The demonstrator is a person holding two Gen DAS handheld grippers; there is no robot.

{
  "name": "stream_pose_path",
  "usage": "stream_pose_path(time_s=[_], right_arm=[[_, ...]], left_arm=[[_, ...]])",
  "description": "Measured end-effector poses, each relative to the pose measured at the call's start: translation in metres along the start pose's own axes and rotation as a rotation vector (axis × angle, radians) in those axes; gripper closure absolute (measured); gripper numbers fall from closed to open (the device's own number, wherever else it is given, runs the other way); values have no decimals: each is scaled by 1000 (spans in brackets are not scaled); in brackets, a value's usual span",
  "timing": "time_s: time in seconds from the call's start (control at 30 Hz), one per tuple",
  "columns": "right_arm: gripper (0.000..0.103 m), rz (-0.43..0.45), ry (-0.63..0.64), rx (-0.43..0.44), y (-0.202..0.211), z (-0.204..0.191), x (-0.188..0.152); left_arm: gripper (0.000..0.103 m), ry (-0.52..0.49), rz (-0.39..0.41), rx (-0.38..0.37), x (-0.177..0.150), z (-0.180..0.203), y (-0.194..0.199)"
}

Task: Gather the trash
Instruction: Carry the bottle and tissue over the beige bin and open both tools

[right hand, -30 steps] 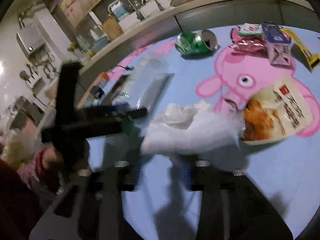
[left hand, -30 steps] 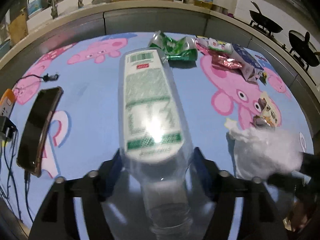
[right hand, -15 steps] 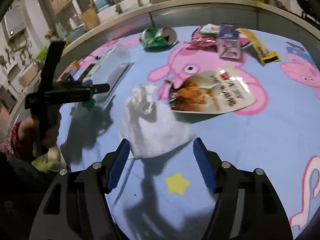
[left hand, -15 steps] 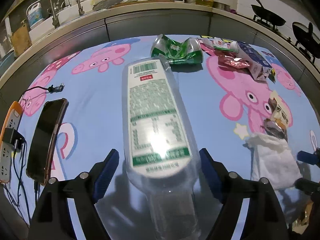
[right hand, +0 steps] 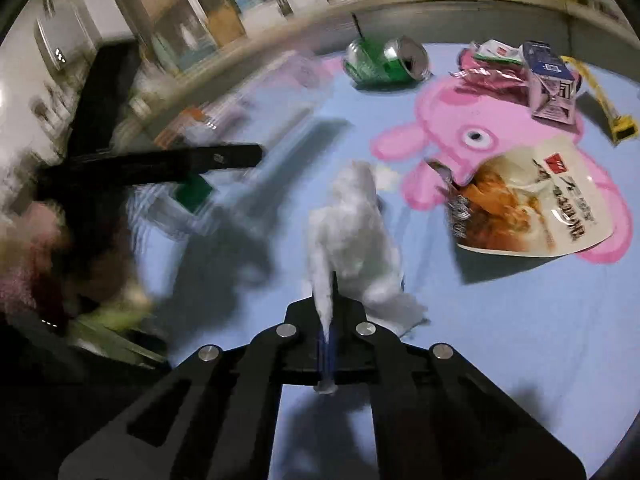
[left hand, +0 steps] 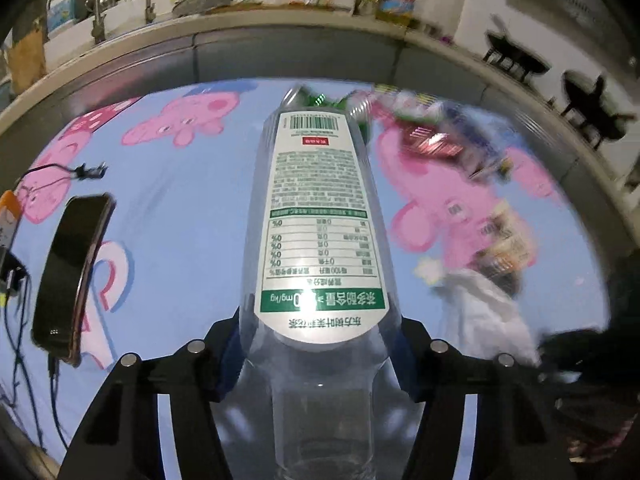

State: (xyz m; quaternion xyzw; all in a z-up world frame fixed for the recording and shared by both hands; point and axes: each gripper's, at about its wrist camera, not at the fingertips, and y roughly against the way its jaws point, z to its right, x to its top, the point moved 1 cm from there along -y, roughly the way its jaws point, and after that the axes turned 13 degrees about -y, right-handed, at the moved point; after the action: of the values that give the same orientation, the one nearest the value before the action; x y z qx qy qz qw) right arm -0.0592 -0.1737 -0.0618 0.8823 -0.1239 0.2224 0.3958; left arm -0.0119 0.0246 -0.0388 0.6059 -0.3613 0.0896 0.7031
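Clear plastic, empty as far as can be seen, makes up the one bottle (left hand: 320, 240), whose white label with green print faces up; the left tongs (left hand: 320, 354) have just been closing and now clamp its shoulder from both sides, neck toward the camera and cut off by the lower frame edge. White crumpled tissue (right hand: 352, 236) is pinched flat between the closed right tongs (right hand: 328, 320), a scrap poking out behind the pads. Both sit over the blue cartoon-pig cloth on the counter (right hand: 500, 340). Toward its far edge lie one crushed green can (right hand: 384, 64), open end showing nothing inside, and several wrappers (right hand: 520, 68) too jumbled to count. Near the tissue lies one torn food pouch (right hand: 532, 200). By the left edge rests one dark phone (left hand: 70, 276); motion blur smears much of both views.
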Motion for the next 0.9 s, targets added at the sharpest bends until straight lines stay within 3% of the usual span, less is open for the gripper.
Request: stream_pose_path(time_s=[0.03,0.1,0.23,0.5,0.6,0.77,0.9], right_arm=[[102,22,-24,67,14,1,2],[102,83,-52,113,38,6,7],[102,235,-149,142,94,38,8],[102,539,-366,-98,201,137,-20],[102,636,-459,-246,244,177,-38],[102,744,-607,-397,297,243,-60],[101,746,-728,-463,318,299,-65]], left_arm=[[41,0,21,-21,5,2,6],[41,-16,65,-66,22,13,17],[41,-88,114,-143,57,47,23],[41,-340,83,-337,130,186,-21],[41,-449,66,-407,152,250,-41],[41,-579,7,-538,183,358,-82],[41,-657,-71,-594,193,434,-117]])
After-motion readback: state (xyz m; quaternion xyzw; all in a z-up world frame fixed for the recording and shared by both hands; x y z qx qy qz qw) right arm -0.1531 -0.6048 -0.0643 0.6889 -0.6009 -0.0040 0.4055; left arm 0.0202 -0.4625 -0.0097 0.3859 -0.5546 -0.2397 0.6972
